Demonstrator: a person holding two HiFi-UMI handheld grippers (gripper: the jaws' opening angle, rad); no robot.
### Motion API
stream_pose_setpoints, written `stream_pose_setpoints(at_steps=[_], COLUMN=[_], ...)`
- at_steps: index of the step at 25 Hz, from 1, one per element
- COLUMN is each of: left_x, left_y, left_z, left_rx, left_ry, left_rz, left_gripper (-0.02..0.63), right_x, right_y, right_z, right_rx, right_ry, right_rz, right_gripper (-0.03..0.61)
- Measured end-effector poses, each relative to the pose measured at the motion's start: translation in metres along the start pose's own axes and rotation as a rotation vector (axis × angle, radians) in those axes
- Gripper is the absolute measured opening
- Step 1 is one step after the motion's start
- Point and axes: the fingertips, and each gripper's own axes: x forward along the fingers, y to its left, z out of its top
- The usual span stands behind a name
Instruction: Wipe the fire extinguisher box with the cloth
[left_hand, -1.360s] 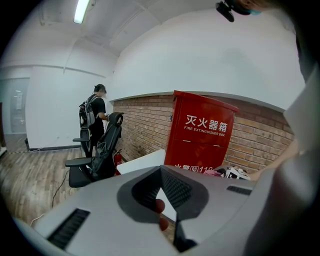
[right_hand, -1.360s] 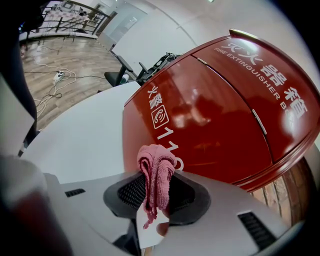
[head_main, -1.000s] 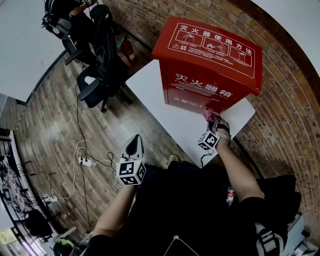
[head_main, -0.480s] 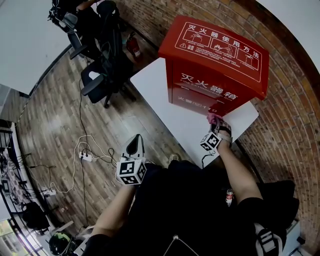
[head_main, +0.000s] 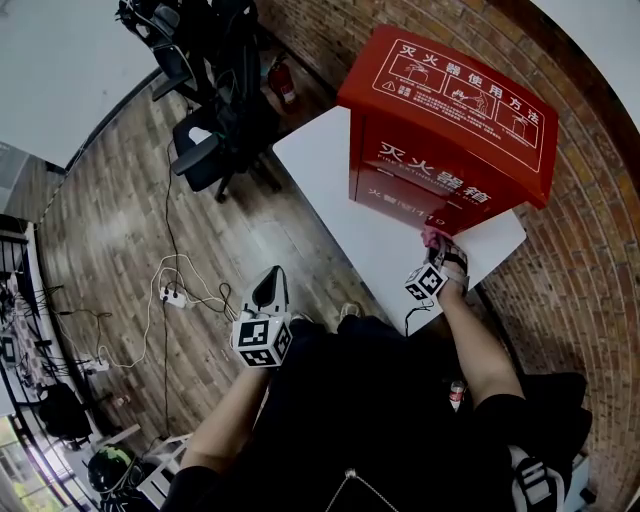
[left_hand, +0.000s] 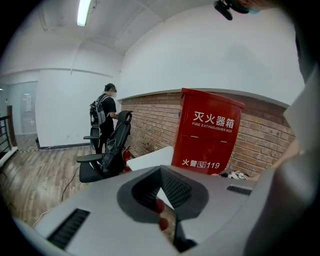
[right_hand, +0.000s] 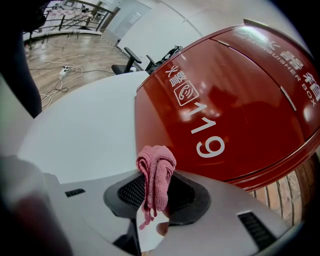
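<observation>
A red fire extinguisher box (head_main: 450, 130) with white print stands on a white table (head_main: 345, 200) against a brick wall; it also fills the right gripper view (right_hand: 235, 95) and shows far off in the left gripper view (left_hand: 210, 132). My right gripper (head_main: 432, 240) is shut on a folded pink cloth (right_hand: 156, 172), held close to the box's lower front, near the digits 119. The cloth (head_main: 430, 236) peeks out pink at the jaw tips. My left gripper (head_main: 266, 292) hangs low over the wooden floor, far from the box, shut with nothing in it.
Black office chairs (head_main: 215, 130) stand left of the table, and a small red extinguisher (head_main: 285, 80) sits by the wall. Cables and a power strip (head_main: 172, 296) lie on the wooden floor. A person (left_hand: 105, 117) stands by the chairs.
The head view has shifted, so the box and table sit further right and lower in frame. Both grippers keep their places relative to my body; the right one still holds the cloth.
</observation>
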Motion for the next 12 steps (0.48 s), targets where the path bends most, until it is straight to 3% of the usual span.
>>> stream_pose_setpoints(at_steps=[12], left_x=[-0.01], left_y=[0.015], left_z=[-0.002], left_rx=[-0.01], left_ry=[-0.004], left_rz=[0.025], left_gripper=[0.028], right_x=[0.0], right_y=[0.002], right_z=[0.011], right_rx=[-0.003], right_ry=[0.033], right_rz=[0.015], right_gripper=[0.112])
